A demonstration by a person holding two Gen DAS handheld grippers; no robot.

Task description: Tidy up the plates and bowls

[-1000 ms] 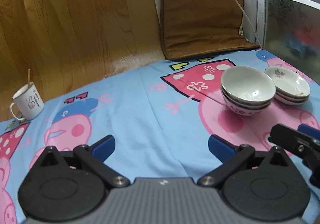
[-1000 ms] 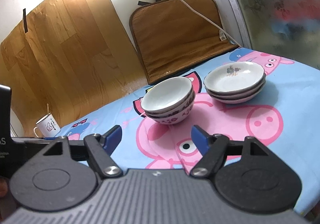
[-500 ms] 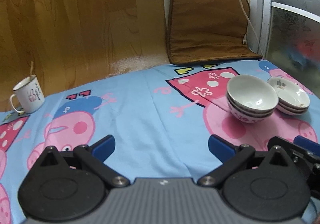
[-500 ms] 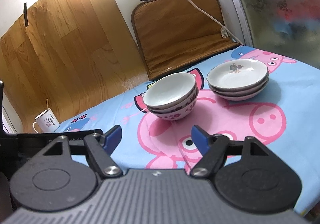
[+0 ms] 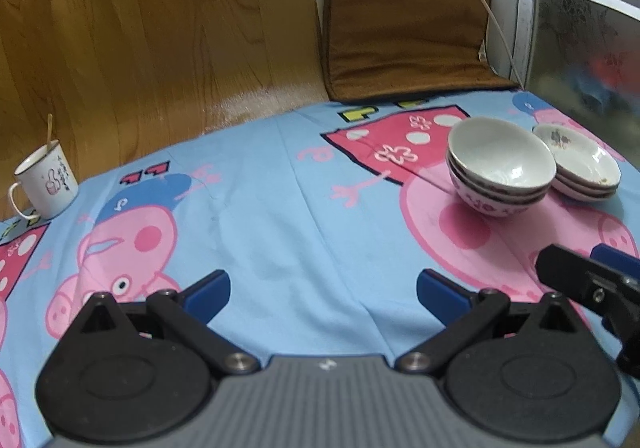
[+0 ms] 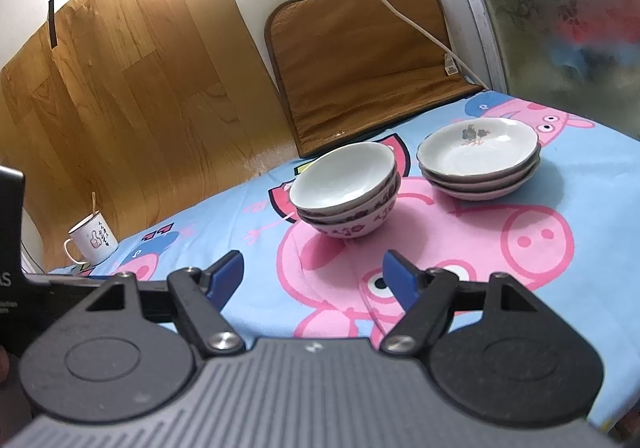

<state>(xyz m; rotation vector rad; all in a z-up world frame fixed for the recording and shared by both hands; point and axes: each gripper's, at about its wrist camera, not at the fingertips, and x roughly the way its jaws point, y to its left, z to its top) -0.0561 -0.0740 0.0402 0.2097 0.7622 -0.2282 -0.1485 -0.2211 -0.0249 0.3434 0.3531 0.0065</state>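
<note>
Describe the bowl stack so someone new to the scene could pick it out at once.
Start at the brown cushion leaning against the back wall; two stacks of white crockery sit on the cartoon-pig tablecloth just in front of it. The bowl stack is the left one in the right wrist view, nearer the mug. It is deeper and rounder than the shallow plate stack beside it, with dark floral print outside.

Stacked bowls (image 5: 500, 168) beside stacked plates (image 5: 580, 168), beyond the gaping, empty left claw (image 5: 323, 290).

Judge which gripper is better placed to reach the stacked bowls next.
Probably the right gripper: open, empty, with the stack of bowls just ahead. The left gripper, also open, has them off to its right.
</note>
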